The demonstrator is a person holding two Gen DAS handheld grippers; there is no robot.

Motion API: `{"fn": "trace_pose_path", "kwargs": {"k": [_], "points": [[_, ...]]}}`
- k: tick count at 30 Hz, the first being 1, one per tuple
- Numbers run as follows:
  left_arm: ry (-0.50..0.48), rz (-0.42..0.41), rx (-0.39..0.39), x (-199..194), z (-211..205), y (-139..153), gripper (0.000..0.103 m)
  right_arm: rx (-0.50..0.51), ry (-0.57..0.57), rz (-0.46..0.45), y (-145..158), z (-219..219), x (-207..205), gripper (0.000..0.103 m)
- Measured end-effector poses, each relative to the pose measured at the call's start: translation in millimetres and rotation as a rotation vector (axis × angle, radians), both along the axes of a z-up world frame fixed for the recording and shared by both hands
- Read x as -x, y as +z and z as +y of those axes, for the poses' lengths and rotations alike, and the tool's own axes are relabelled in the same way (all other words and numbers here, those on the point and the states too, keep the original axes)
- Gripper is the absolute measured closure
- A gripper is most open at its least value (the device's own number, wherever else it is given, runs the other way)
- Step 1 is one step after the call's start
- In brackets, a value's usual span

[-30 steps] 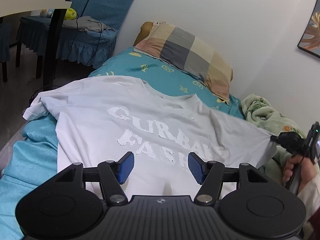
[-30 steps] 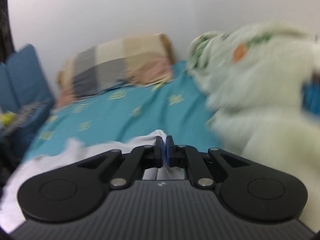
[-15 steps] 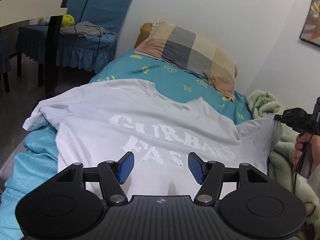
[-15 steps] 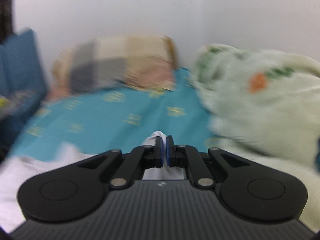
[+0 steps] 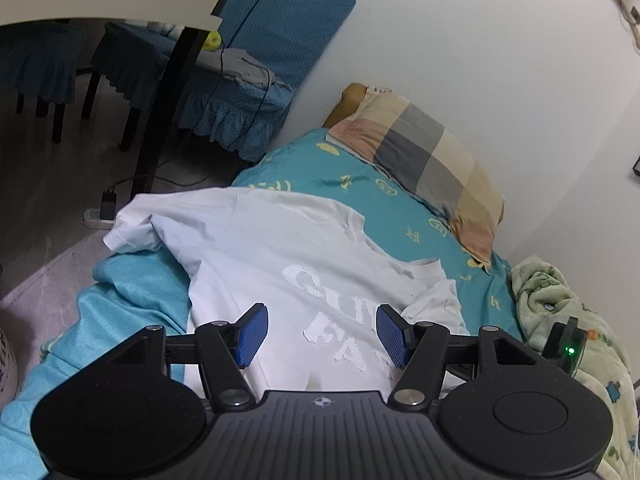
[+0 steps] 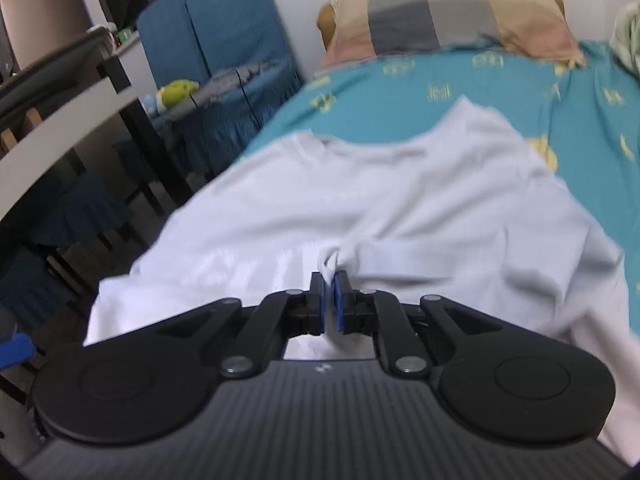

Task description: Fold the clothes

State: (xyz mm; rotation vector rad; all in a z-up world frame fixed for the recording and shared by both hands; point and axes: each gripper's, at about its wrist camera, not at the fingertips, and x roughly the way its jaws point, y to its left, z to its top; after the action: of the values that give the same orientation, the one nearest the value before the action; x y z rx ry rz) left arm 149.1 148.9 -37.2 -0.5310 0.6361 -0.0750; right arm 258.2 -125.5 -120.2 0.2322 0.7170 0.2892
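The white shirt (image 5: 288,248) lies face up on the bed (image 5: 360,184), straight ahead of both tools. Its right sleeve is folded in over the chest, covering the end of the printed lettering.

The left hand-held gripper (image 5: 318,334) hangs released above the lower front of the shirt, blue pads well apart, with nothing between them but the print below.

The right hand-held gripper (image 6: 329,304) has a pinch of shirt cloth between its pads, a small tuft sticking out just past the tips. Its jaws have just been opening; a narrow gap shows between the pads, and whether they still press on the cloth cannot be told. In the left view its body (image 5: 566,346) shows just to the right of the left tool, with a green light on it.

Beyond the shirt, at the far end of the bed, a checked pillow (image 5: 424,160) rests against the wall. A green blanket (image 5: 560,300) is bunched to the right of the left tool. To the far left stand blue-covered chairs (image 5: 240,92) and a tabletop (image 5: 108,4).
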Motion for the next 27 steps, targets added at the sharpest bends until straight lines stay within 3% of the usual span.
{"fn": "trace_pose_path", "kwargs": {"k": [3,4,8,12,18,23,26,27], "points": [[-0.03,0.009,-0.007,-5,-8,-5,0.04,0.009,0.018,-0.01,16,-13,19,0.049],[-0.043,0.01,-0.013,-6,-11,-6,0.04,0.005,0.019,-0.021,24,-19,28,0.045],[-0.097,0.023,-0.031,-8,-23,-12,0.04,-0.027,-0.034,-0.033,57,-53,68,0.045],[-0.144,0.035,-0.057,-6,-35,-18,0.04,-0.05,-0.126,0.035,69,-95,93,0.044],[-0.181,0.05,-0.115,-4,-50,-27,0.04,0.033,-0.122,0.009,47,-122,91,0.044],[-0.236,0.03,-0.186,-7,-66,-32,0.04,-0.036,-0.137,0.015,27,-126,68,0.044],[-0.286,0.014,-0.239,-10,-80,-34,0.04,0.014,-0.145,-0.014,19,-116,62,0.055],[-0.303,0.007,-0.26,-12,-85,-34,0.04,0.047,-0.148,-0.015,15,-113,62,0.067]]}}
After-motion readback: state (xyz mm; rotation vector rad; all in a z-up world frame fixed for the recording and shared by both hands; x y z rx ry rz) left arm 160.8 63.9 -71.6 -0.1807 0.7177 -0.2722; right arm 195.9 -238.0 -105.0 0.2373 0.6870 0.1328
